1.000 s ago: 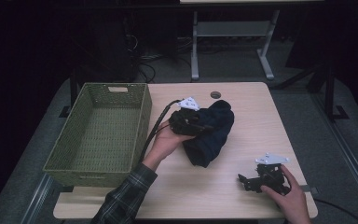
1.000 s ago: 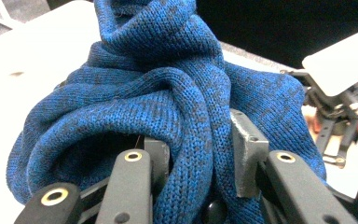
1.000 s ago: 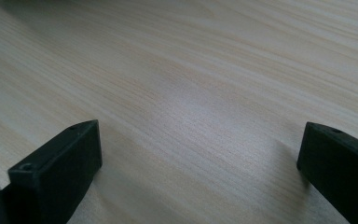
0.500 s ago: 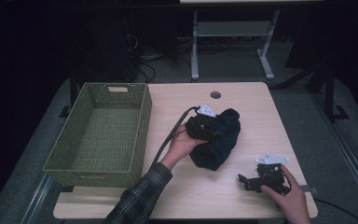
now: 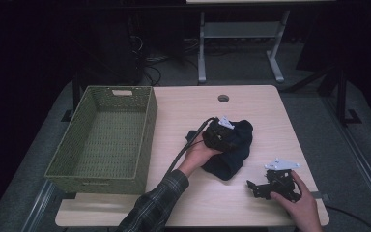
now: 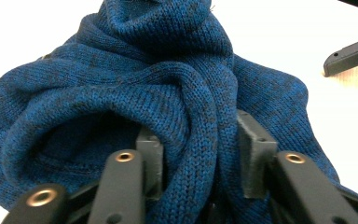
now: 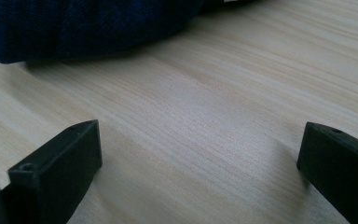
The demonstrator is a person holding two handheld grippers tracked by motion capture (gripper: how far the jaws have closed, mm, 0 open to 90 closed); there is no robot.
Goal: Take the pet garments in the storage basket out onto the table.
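The left claw [image 6: 193, 161] pinches a fold of the blue knit sweater [image 5: 232, 150], which lies bunched mid-worktop [image 5: 183, 111]. The green basket [image 5: 101, 171] at nine o'clock is empty; probably the sweater belongs there. The right claw [image 7: 196, 172] rests spread at five o'clock.

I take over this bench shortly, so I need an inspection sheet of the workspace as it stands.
Surface: light wooden table, round hole near far edge.
Job's things: blue knitted garment bunched at centre; green woven basket at the left, nothing seen inside.
Clutter: nothing seen.
Grippers: left gripper shut on a fold of the garment; right gripper open, low over bare wood near the right front corner.
Cables: black cable trails from the left gripper.
Surroundings: dark floor, metal stand legs behind.
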